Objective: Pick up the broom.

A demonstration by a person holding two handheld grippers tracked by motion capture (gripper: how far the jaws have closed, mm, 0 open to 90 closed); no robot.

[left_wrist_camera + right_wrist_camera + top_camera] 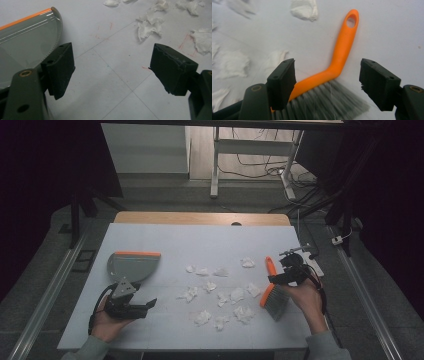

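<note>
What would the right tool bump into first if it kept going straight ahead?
Probably the brush: its orange handle and grey bristles lie on the table right between the right tool's open jaws, though how near is unclear.

The dustpan runs off the left edge in the left gripper view. The brush bristles blur and get cut at the bottom edge of the right gripper view.

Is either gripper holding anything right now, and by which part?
Nothing held. Left gripper is open beside the dustpan; right gripper is open above the brush.
</note>
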